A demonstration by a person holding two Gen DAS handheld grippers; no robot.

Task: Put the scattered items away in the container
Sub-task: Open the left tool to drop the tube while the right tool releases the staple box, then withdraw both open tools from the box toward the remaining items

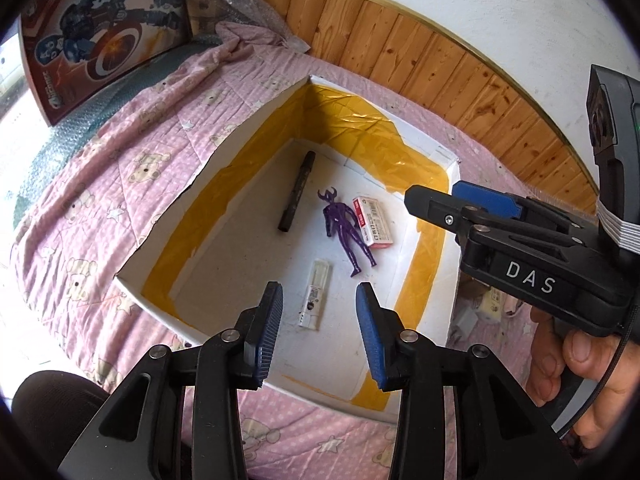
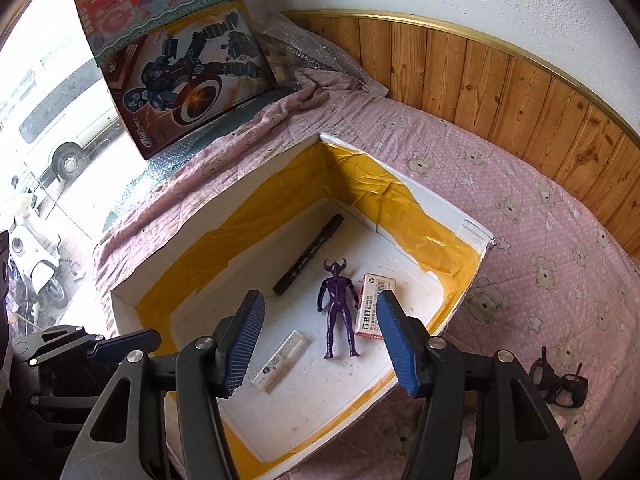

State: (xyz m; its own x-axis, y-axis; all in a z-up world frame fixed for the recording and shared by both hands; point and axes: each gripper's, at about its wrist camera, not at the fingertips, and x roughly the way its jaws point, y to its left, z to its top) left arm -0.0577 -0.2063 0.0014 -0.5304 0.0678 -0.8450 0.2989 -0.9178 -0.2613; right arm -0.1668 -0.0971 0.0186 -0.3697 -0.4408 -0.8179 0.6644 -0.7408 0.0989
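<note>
While both grippers hang above it with nothing between their pads, the white box (image 2: 132, 300) sits on a pink bear-print quilt (image 2: 520, 220), its inner walls lined with yellow tape. At the quilt's far left corner a toy carton (image 2: 192, 84) printed with a dark robot and a round shield leans upright, and a second, colourful carton (image 2: 160, 4) rests on top of it. Inside the box, a black marker (image 2: 310, 254) lies slanted toward the far corner. Nearer the front edge lies a small clear plastic case (image 2: 282, 360), just ahead of the left gripper (image 1: 320, 312), whose blue pads stand apart and empty. To the right of the marker a purple horned figure (image 2: 338, 312) lies on its back, head toward the far wall. Touching its right side is a small white-and-red staple box (image 2: 370, 308), close to the box's right wall. The right gripper (image 2: 320, 340) is spread wide, holding nothing, over the figure and the clear case; a hand (image 1: 588, 368) grips its handle in the left wrist view. Outside the box, on the quilt near its front right edge, lies a black plastic object (image 2: 560, 380) that I cannot identify.
</note>
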